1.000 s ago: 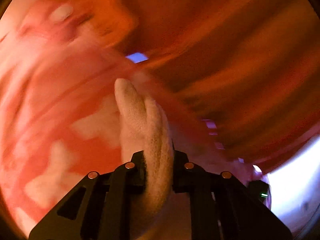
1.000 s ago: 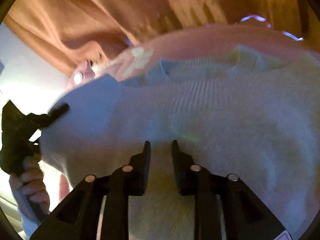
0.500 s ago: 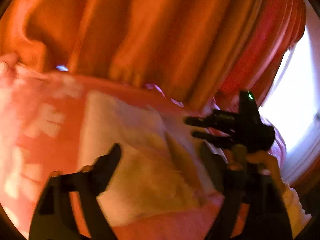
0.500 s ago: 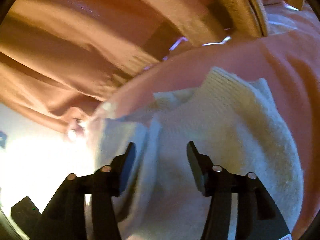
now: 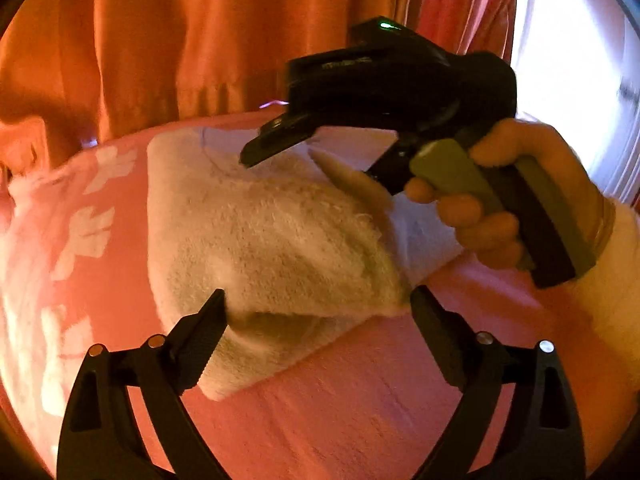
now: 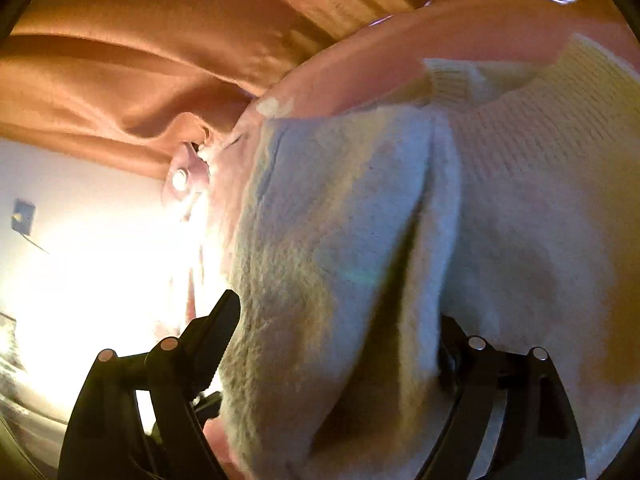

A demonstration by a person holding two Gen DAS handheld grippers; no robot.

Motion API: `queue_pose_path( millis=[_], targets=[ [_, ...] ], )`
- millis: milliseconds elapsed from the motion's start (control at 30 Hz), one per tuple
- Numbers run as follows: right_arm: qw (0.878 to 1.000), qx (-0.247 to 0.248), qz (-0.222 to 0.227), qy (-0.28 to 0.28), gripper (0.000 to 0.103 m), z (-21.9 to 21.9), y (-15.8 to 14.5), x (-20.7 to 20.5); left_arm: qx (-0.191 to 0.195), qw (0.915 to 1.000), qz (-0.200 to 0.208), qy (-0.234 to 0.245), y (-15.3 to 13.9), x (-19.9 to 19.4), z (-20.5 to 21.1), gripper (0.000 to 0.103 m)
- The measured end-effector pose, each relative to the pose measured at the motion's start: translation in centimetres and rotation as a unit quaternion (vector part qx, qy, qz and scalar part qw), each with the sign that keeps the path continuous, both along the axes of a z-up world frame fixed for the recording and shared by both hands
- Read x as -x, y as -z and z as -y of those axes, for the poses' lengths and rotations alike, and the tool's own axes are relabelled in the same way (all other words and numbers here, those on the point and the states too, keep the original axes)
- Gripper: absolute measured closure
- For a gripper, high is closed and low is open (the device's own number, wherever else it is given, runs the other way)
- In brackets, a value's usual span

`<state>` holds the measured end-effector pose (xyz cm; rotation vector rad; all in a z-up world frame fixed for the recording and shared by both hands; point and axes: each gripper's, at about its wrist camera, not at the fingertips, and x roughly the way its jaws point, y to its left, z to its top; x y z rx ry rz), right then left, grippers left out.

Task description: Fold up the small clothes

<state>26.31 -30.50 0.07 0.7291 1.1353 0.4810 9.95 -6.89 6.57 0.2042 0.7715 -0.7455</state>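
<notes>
A small cream fuzzy knit sweater [image 5: 260,240] lies folded over on a pink blanket [image 5: 380,400]. My left gripper [image 5: 318,316] is open wide, its fingers either side of the sweater's near fold, gripping nothing. My right gripper [image 5: 276,140], held in a hand, hovers over the sweater's far side in the left wrist view. In the right wrist view the sweater [image 6: 380,260] fills the frame and a thick fold sits between the open fingers of the right gripper [image 6: 340,328], which do not pinch it.
Orange curtains [image 5: 200,40] hang behind the bed. A bright window [image 5: 580,80] is at the right. The blanket has white flower prints [image 5: 92,232] at the left. A lit lamp [image 6: 180,178] and pale wall [image 6: 80,240] show in the right wrist view.
Both grippers have opened: the left let go of the sweater it pinched a second ago. The sweater now lies folded on the blanket, and the right gripper has swung in close over it.
</notes>
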Motion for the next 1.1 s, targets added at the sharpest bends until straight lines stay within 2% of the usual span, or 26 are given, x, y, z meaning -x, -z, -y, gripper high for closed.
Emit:
queue_pose_path(
  millis=[33, 67, 100, 167, 200, 267, 300, 333, 367, 433, 467, 533, 600, 633, 667, 700, 767, 867, 900, 933, 967, 1033, 1067, 1100],
  targets=[
    [1.000, 0.008, 0.011, 0.000, 0.044, -0.4, 0.2, -0.3, -0.003, 0.9999, 0.006, -0.009, 0.1, 0.0, 0.1, 0.015],
    [1.000, 0.010, 0.022, -0.005, 0.086, -0.3, 0.0, -0.6, 0.001, 0.9999, 0.004, -0.016, 0.0, -0.1, 0.0, 0.016],
    [0.999, -0.003, 0.041, 0.006, 0.088, 0.1, -0.8, -0.7, 0.012, 0.9997, 0.000, -0.023, -0.2, -0.3, -0.2, 0.016],
    [0.995, -0.010, 0.100, 0.029, 0.089, 2.2, -4.4, -0.1, 0.060, 0.9975, -0.001, -0.037, -1.4, -0.6, -0.9, 0.016],
    [0.992, -0.001, 0.123, 0.037, 0.089, 3.2, -5.9, 0.4, 0.089, 0.9949, 0.011, -0.045, -2.5, -0.6, -1.5, 0.016],
    [0.985, 0.026, 0.158, 0.070, 0.089, 6.5, -8.3, 1.8, 0.109, 0.9923, 0.024, -0.054, -3.4, -0.9, -1.8, 0.015],
    [0.981, 0.056, 0.159, 0.097, 0.088, 8.8, -8.3, 2.3, 0.113, 0.9916, 0.027, -0.057, -3.5, -1.1, -1.8, 0.014],
    [0.978, 0.097, 0.144, 0.114, 0.087, 10.4, -7.3, 2.4, 0.111, 0.9911, 0.023, -0.069, -3.3, -1.4, -1.8, 0.013],
    [0.975, 0.144, 0.106, 0.135, 0.083, 12.0, -5.2, 2.1, 0.106, 0.9913, 0.013, -0.076, -2.9, -1.8, -1.7, 0.013],
    [0.975, 0.149, 0.021, 0.163, 0.079, 14.4, -0.8, 1.6, 0.095, 0.9912, -0.015, -0.091, -1.4, -3.1, -1.2, 0.012],
    [0.976, 0.125, -0.019, 0.177, 0.079, 15.6, 1.1, 1.9, 0.087, 0.9912, -0.025, -0.097, -0.8, -3.5, -1.0, 0.012],
    [0.979, 0.093, -0.006, 0.180, 0.079, 16.6, -0.1, 2.8, 0.088, 0.9892, -0.037, -0.110, -0.3, -4.1, -1.0, 0.012],
    [0.974, 0.110, 0.052, 0.194, 0.071, 17.0, -4.0, 4.9, 0.117, 0.9855, -0.049, -0.112, -0.5, -4.5, -1.6, 0.013],
    [0.973, 0.104, 0.080, 0.193, 0.062, 17.0, -5.7, 6.2, 0.143, 0.9817, -0.058, -0.111, -0.9, -4.7, -2.1, 0.013],
    [0.973, 0.099, 0.092, 0.185, 0.042, 16.9, -6.8, 7.4, 0.160, 0.9784, -0.064, -0.115, -1.3, -4.6, -2.4, 0.013],
    [0.975, 0.097, 0.093, 0.177, 0.036, 16.6, -7.3, 8.1, 0.176, 0.9740, -0.074, -0.122, -1.5, -4.9, -2.7, 0.013],
    [0.982, 0.088, 0.080, 0.149, 0.036, 15.0, -6.8, 9.6, 0.187, 0.9696, -0.090, -0.130, -1.4, -5.8, -2.8, 0.013],
    [0.989, 0.078, 0.047, 0.118, 0.036, 12.7, -4.2, 10.9, 0.185, 0.9661, -0.122, -0.132, -1.1, -6.1, -1.7, 0.013],
    [0.990, 0.088, 0.038, 0.108, 0.047, 11.3, -2.8, 11.1, 0.178, 0.9663, -0.133, -0.131, -0.6, -6.4, -1.2, 0.013],
    [0.990, 0.095, 0.035, 0.101, 0.064, 10.9, -2.2, 11.3, 0.155, 0.9682, -0.146, -0.131, 0.1, -6.7, -0.4, 0.013],
    [0.990, 0.095, 0.032, 0.099, 0.092, 10.8, -2.2, 11.5, 0.133, 0.9703, -0.155, -0.130, 0.7, -6.8, 0.3, 0.013],
    [0.986, 0.099, 0.081, 0.110, 0.093, 11.1, -4.5, 12.8, 0.081, 0.9756, -0.157, -0.131, 1.8, -6.6, 1.3, 0.013],
    [0.981, 0.109, 0.114, 0.116, 0.093, 11.2, -6.7, 14.2, 0.060, 0.9773, -0.153, -0.134, 2.1, -6.4, 1.5, 0.013],
    [0.979, 0.108, 0.125, 0.114, 0.093, 11.1, -7.8, 15.3, 0.046, 0.9782, -0.152, -0.134, 2.4, -6.2, 1.5, 0.013]
  ],
)
